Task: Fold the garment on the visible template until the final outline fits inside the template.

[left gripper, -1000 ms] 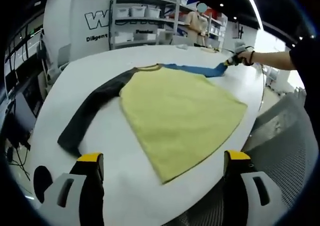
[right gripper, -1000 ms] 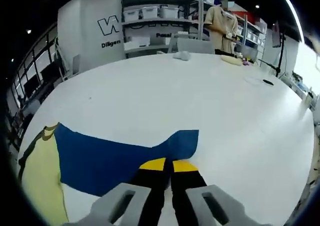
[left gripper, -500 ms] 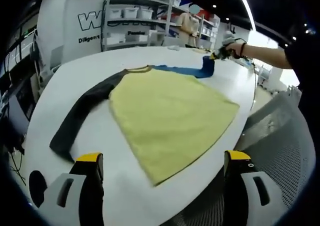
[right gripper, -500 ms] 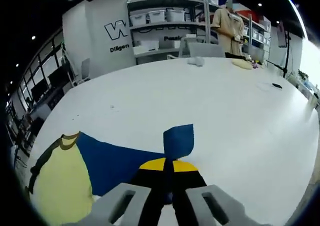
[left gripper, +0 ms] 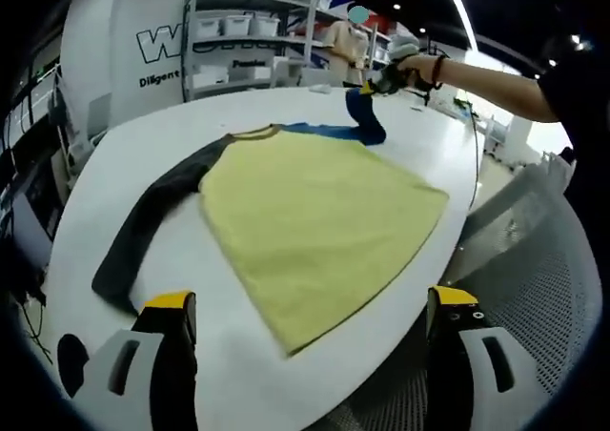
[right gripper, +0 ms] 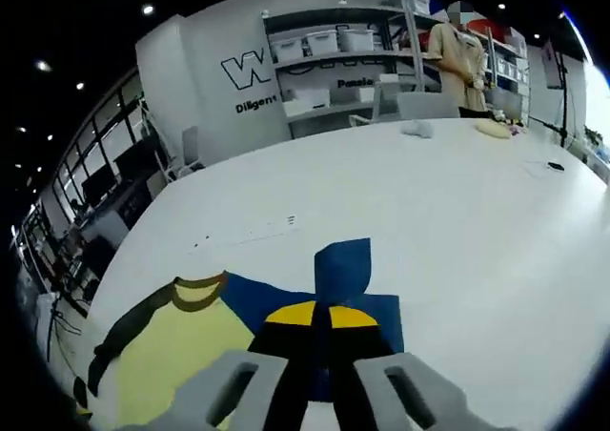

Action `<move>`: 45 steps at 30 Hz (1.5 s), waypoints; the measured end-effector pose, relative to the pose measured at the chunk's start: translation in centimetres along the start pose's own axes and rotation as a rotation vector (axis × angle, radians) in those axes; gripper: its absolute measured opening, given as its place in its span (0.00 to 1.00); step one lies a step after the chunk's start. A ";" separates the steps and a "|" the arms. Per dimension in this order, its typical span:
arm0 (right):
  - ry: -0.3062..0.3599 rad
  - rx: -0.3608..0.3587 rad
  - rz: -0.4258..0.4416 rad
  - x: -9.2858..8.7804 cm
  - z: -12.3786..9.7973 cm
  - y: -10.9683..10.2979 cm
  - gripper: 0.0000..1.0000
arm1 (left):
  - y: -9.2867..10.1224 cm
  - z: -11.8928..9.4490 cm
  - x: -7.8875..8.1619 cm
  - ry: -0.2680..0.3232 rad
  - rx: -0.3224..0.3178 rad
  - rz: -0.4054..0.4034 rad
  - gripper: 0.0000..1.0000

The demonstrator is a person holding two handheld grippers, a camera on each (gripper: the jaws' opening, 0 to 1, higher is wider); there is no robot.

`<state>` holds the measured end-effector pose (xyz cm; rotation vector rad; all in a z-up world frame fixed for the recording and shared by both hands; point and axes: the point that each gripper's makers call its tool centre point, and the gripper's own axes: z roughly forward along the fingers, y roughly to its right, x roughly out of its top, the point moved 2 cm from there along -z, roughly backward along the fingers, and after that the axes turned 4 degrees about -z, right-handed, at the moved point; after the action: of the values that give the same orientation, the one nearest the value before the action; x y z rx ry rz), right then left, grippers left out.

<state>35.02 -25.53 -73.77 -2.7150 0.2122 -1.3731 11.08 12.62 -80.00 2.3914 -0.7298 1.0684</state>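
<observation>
Blue sleeve [right gripper: 343,271] lifted clear of the white table [right gripper: 457,212], clamped in the right gripper [right gripper: 317,315] jaws, should be carried low and laid flat across the yellow garment [left gripper: 310,216] near the table's edge, while the left gripper [left gripper: 310,307] jaws wait apart.

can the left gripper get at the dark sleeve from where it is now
Probably yes: the left gripper is open, and the dark sleeve lies flat on the white table ahead with nothing between.
</observation>
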 end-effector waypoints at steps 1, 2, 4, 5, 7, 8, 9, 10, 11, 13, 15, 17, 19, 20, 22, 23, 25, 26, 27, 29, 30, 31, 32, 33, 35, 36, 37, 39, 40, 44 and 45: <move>-0.001 0.010 0.000 -0.1 0.2 -0.8 0.00 | -0.1 0.0 0.0 0.001 0.001 -0.003 0.99; -0.003 0.025 0.005 -0.2 0.3 -1.6 0.00 | 0.0 0.0 0.0 0.001 -0.001 -0.004 0.99; -0.004 0.059 0.009 -0.4 0.5 -3.6 0.00 | -0.1 0.0 -0.1 -0.002 -0.005 -0.006 0.99; -0.002 0.073 0.004 -0.5 0.6 -4.8 0.00 | -0.2 0.0 -0.2 -0.003 -0.004 -0.002 0.99; 0.001 0.092 -0.009 -0.5 0.8 -6.5 0.00 | -0.6 0.1 -0.3 -0.002 -0.005 -0.005 0.99; 0.005 0.113 -0.009 -0.5 1.0 -7.7 0.00 | -0.7 0.0 -0.3 0.000 -0.005 -0.010 0.99; -0.001 0.138 -0.012 -0.6 1.0 -8.6 0.00 | -1.0 0.0 -0.4 0.004 -0.006 -0.015 0.99; -0.005 0.159 -0.012 -0.7 1.1 -9.6 0.00 | -1.2 0.0 -0.4 0.008 -0.005 -0.018 0.99; -0.002 0.168 -0.006 -0.8 1.1 -10.5 0.00 | -1.4 -0.1 -0.6 0.007 -0.002 -0.023 0.99; -0.001 0.208 -0.036 -0.9 1.3 -12.5 0.00 | -1.8 -0.1 -0.8 0.004 -0.003 -0.026 0.99; -0.005 0.243 -0.055 -1.4 1.3 -14.8 0.00 | -1.7 0.0 -0.9 -0.005 -0.013 -0.025 0.99; -0.006 0.261 -0.035 -1.6 1.4 -16.0 0.00 | -1.7 0.0 -0.9 -0.006 -0.013 -0.014 0.99; -0.014 0.283 -0.054 -1.7 1.9 -17.0 0.00 | -1.8 0.0 -0.9 -0.007 -0.015 -0.016 0.99; -0.017 0.284 -0.055 -1.8 2.1 -17.3 0.00 | -1.8 -0.1 -1.0 -0.006 -0.015 -0.021 0.99; -0.019 0.296 -0.063 -2.0 2.4 -18.0 0.00 | -1.9 -0.1 -0.9 -0.002 -0.013 -0.026 0.99; -0.023 0.303 -0.069 -2.1 2.5 -18.3 0.00 | -1.8 -0.1 -0.9 0.000 -0.016 -0.030 0.99; -0.030 0.315 -0.069 -2.3 2.9 -18.9 0.00 | -1.6 0.0 -0.9 -0.002 -0.021 -0.034 0.99; -0.033 0.319 -0.076 -2.5 2.9 -19.1 0.00 | -1.5 0.0 -0.9 -0.005 -0.022 -0.031 0.98; -0.035 0.321 -0.080 -2.6 3.0 -19.3 0.00 | -1.5 0.0 -1.0 -0.008 -0.024 -0.028 0.98; -0.037 0.326 -0.096 -2.8 3.3 -19.8 0.00 | -1.3 0.0 -1.0 -0.012 -0.025 -0.023 0.98; -0.037 0.328 -0.101 -2.9 3.3 -20.0 0.00 | -1.3 0.0 -1.0 -0.012 -0.025 -0.023 0.98; -0.036 0.333 -0.106 -3.0 3.2 -20.4 0.00 | -1.4 -0.1 -1.0 -0.008 -0.025 -0.024 0.98; -0.035 0.338 -0.110 -3.1 3.2 -20.7 0.00 | -1.5 -0.1 -0.9 -0.007 -0.024 -0.027 0.98; -0.034 0.344 -0.120 -3.2 3.3 -21.1 0.00 | -1.5 -0.1 -0.9 -0.007 -0.024 -0.030 0.98; -0.035 0.351 -0.134 -3.5 3.3 -21.7 0.00 | -1.5 -0.1 -0.9 -0.002 -0.018 -0.031 0.98; -0.035 0.353 -0.144 -3.7 3.3 -22.0 0.00 | -1.5 -0.1 -0.8 0.000 -0.017 -0.031 0.98; -0.038 0.353 -0.152 -3.9 3.4 -22.1 0.00 | -1.5 -0.1 -0.8 -0.001 -0.018 -0.032 0.98; -0.053 0.355 -0.181 -4.8 3.4 -22.6 0.00 | -1.4 -0.1 -0.9 -0.002 -0.018 -0.032 0.98; -0.056 0.357 -0.192 -5.1 3.4 -22.8 0.00 | -1.4 0.0 -0.9 -0.003 -0.017 -0.032 0.98; -0.062 0.375 -0.256 -6.1 3.8 -24.0 0.00 | -1.4 0.0 -0.8 0.000 -0.019 -0.039 0.98; -0.065 0.379 -0.277 -6.3 3.9 -24.2 0.00 | -1.4 0.0 -0.8 0.000 -0.018 -0.039 0.98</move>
<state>36.50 -0.51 -77.61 -2.5252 -0.4031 -1.2285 11.43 13.97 -80.84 2.3808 -0.6877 1.0418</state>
